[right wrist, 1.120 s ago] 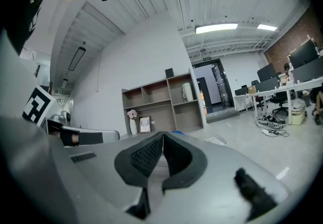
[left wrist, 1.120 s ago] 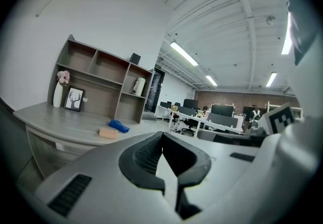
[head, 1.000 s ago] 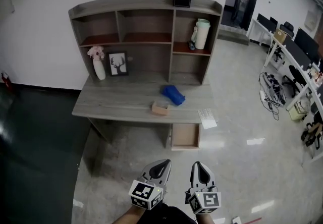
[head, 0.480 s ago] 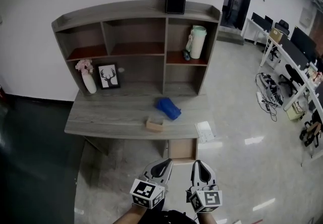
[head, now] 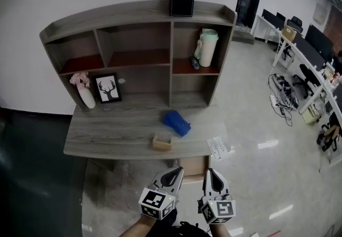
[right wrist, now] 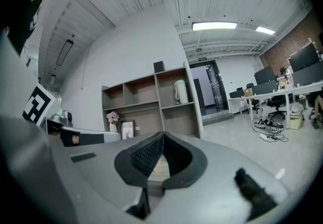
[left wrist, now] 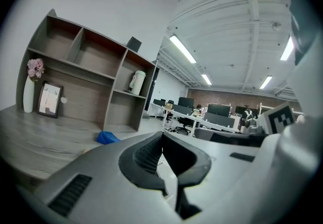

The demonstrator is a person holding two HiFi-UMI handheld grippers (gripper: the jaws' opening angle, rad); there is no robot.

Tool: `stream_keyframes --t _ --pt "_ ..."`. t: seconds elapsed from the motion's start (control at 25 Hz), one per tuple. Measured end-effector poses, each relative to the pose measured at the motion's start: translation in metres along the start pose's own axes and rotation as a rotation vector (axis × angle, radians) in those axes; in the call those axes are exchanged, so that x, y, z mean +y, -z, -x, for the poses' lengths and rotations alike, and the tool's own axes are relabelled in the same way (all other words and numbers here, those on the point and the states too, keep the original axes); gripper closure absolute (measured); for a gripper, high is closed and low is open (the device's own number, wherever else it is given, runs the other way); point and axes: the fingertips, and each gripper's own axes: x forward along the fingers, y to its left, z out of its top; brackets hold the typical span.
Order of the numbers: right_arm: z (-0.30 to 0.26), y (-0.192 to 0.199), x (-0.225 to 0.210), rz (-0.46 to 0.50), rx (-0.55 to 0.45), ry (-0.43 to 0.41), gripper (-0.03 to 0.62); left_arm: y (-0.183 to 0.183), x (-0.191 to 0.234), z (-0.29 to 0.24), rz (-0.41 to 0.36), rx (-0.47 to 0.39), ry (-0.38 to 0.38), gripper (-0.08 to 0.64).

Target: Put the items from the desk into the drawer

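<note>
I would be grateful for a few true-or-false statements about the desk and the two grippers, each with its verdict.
1. The blue item lies on the desk. True.
2. The left gripper holds the small tan box. False: its jaws are together on nothing, and the box sits on the desk.
3. The white jug stands in the right-hand shelf compartment. True.
4. The right gripper has its jaws wide apart. False: they are closed and empty.
</note>
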Motion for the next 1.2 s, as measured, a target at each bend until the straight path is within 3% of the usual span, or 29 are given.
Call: stream_keyframes --t 0.56,1.2 --pt "-0.054 -0.001 -0.013 0.03 -0.003 0.04 0.58 -0.001 0.038 -0.053 -0.028 0.048 0.08 0.549" --pt "-0.055 -0.003 -0.057 -0.017 0.046 0.082 0.58 0.003 0.012 -0.102 -0.024 0.081 0.176 0.549"
